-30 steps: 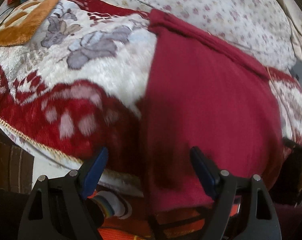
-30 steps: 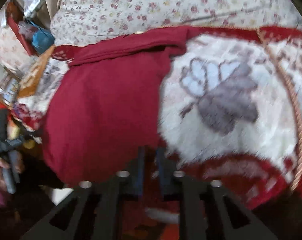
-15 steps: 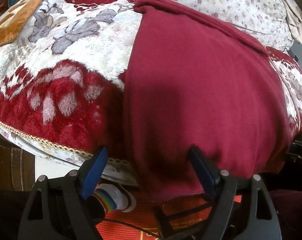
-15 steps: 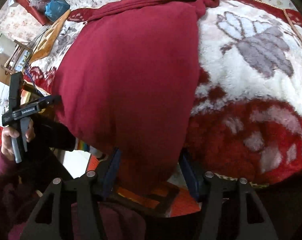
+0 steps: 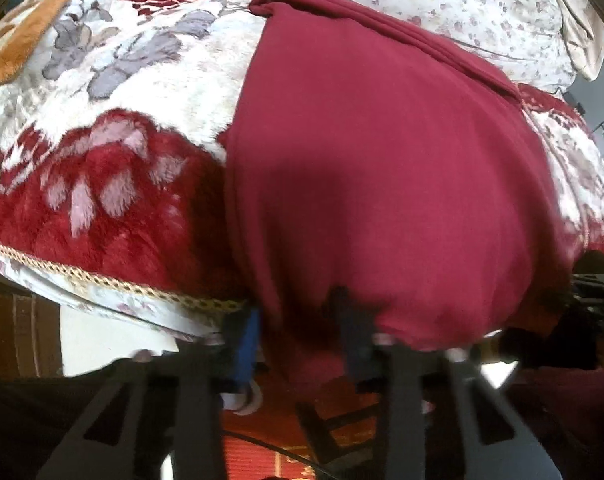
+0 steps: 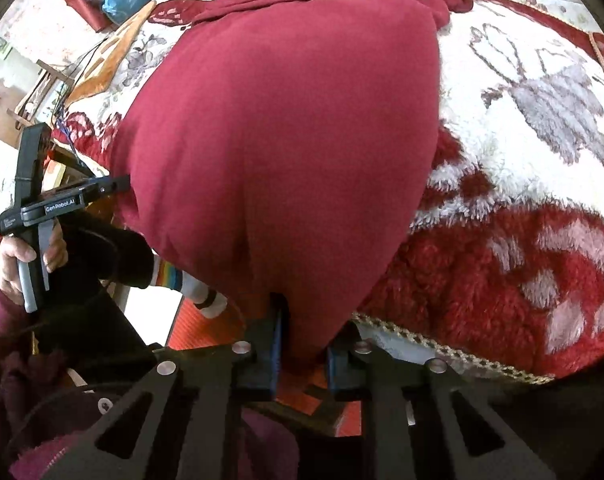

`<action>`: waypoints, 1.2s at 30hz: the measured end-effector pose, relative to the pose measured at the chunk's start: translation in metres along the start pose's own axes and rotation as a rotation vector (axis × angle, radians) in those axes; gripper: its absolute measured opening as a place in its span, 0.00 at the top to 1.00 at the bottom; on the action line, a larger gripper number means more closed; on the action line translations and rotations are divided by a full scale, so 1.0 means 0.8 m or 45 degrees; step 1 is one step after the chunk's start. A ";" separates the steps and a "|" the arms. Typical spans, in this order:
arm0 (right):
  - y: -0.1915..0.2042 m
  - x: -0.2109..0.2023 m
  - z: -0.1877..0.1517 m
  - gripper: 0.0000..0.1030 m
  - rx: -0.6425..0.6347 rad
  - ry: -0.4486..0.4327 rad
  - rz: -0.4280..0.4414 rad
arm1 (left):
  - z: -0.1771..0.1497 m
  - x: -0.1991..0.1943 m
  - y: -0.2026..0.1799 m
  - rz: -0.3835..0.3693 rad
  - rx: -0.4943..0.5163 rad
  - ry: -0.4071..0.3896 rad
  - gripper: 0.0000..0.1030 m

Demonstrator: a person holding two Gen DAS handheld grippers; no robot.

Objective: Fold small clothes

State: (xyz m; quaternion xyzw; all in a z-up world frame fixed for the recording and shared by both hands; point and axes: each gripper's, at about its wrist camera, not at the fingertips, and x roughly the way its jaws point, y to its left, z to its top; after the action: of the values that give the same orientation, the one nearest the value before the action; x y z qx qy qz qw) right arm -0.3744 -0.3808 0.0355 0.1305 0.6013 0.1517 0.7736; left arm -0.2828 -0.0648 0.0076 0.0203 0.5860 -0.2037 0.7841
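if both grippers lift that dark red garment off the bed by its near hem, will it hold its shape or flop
Probably flop: the red garment drapes limply over the blanket edge. It looks soft and light, bunching where the right gripper and left gripper are closing on it.

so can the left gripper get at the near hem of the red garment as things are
Probably yes. The left gripper already has the near hem of the red garment between its fingers and the jaws are closing on it. Nothing lies over that edge, which hangs off the plush blanket. The view is blurred, so grip firmness is unclear.
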 end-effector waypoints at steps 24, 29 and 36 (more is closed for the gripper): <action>-0.094 -0.135 0.221 0.89 0.361 -0.654 0.319 | 0.283 -0.069 0.003 -0.222 -0.097 -0.337 0.88; -0.144 -0.100 0.299 0.89 0.491 -0.639 0.243 | 0.361 -0.023 0.020 -0.206 -0.221 -0.335 0.88; -0.182 -0.057 0.347 0.83 0.509 -0.571 0.079 | 0.398 0.053 0.046 -0.217 -0.343 -0.224 0.70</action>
State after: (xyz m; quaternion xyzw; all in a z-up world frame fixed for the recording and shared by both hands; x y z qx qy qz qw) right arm -0.1046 -0.5383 0.0874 0.3286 0.4292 0.0214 0.8411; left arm 0.0295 -0.1296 0.0604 -0.1524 0.5367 -0.1902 0.8078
